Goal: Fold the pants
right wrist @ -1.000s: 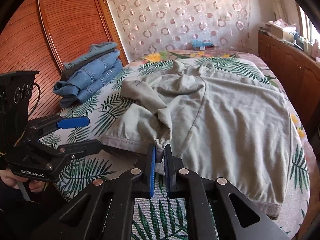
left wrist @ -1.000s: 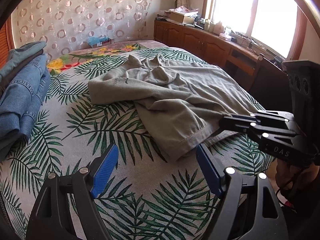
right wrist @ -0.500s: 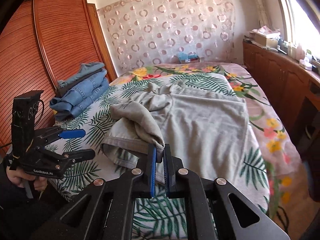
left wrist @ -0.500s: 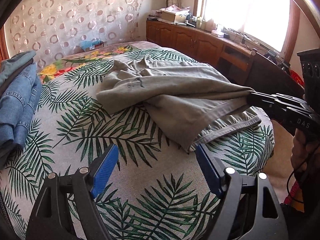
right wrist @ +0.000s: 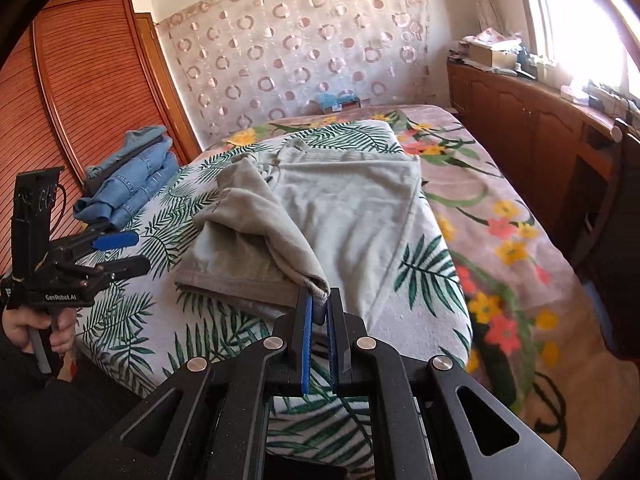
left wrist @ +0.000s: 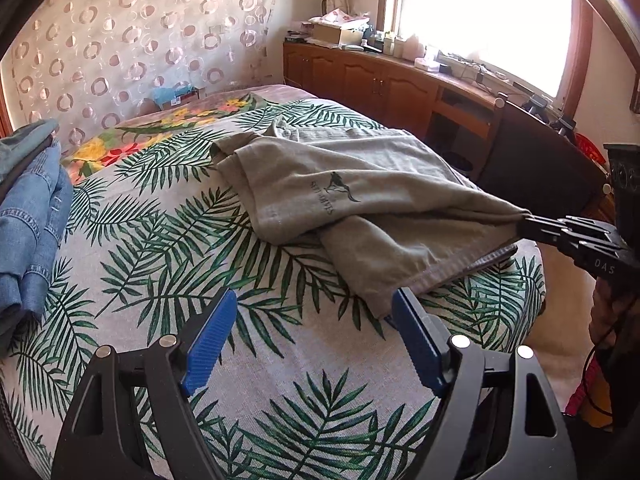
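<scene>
Grey-green pants [left wrist: 360,184] lie on the bed with the palm-leaf cover [left wrist: 168,264], one leg folded over the other. My right gripper [right wrist: 318,300] is shut on a bunched cuff of the pants [right wrist: 280,216] and holds it raised near the bed's front edge; it also shows in the left wrist view [left wrist: 524,224]. My left gripper [left wrist: 312,324] is open and empty, just above the cover, with its right finger beside the lower leg's hem. It also shows at the left of the right wrist view [right wrist: 124,252].
A stack of folded blue jeans [left wrist: 28,224] lies at the bed's left side, next to a wooden wardrobe [right wrist: 80,92]. A cluttered wooden sideboard [left wrist: 400,76] runs under the window on the right. A dark chair [left wrist: 536,160] stands by the bed.
My right gripper has pulled the cuff back and to the right, dragging the pants across the bed and stretching the upper leg. My left gripper stays open and has drawn back a little.
</scene>
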`<state>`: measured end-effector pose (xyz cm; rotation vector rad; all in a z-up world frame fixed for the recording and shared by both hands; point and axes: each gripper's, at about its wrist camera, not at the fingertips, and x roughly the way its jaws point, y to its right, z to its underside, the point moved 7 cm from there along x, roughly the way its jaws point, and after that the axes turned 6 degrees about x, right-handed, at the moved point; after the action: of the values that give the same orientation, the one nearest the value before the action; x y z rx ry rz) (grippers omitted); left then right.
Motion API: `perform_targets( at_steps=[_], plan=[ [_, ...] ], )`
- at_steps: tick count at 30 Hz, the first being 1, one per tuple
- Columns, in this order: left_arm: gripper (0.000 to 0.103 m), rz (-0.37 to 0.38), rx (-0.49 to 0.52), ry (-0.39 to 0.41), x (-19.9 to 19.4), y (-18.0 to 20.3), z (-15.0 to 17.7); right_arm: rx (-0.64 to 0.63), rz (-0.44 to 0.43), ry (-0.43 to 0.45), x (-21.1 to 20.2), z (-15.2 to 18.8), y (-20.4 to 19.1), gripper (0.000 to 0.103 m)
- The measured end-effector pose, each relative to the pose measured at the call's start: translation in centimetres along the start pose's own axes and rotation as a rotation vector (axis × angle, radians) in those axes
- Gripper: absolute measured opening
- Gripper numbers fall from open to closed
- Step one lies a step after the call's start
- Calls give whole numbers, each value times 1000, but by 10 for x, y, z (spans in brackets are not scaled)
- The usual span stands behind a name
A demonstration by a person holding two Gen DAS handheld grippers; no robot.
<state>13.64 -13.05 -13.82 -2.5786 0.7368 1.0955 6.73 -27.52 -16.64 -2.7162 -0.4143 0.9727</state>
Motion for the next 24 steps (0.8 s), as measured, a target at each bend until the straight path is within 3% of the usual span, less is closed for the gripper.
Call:
perform_targets(
  at_steps=[13,19,24],
  plan=[
    [80,2,7,-2,11,5,-10,31,12,-42,-2,1,5,7],
    [80,-8,-15,6,8,0,-8,10,36,-15,-10,-5,2,18],
    [80,-19,-36,17,4,-10,-8,-25,35,12,-20,-16,-7,20]
  ],
)
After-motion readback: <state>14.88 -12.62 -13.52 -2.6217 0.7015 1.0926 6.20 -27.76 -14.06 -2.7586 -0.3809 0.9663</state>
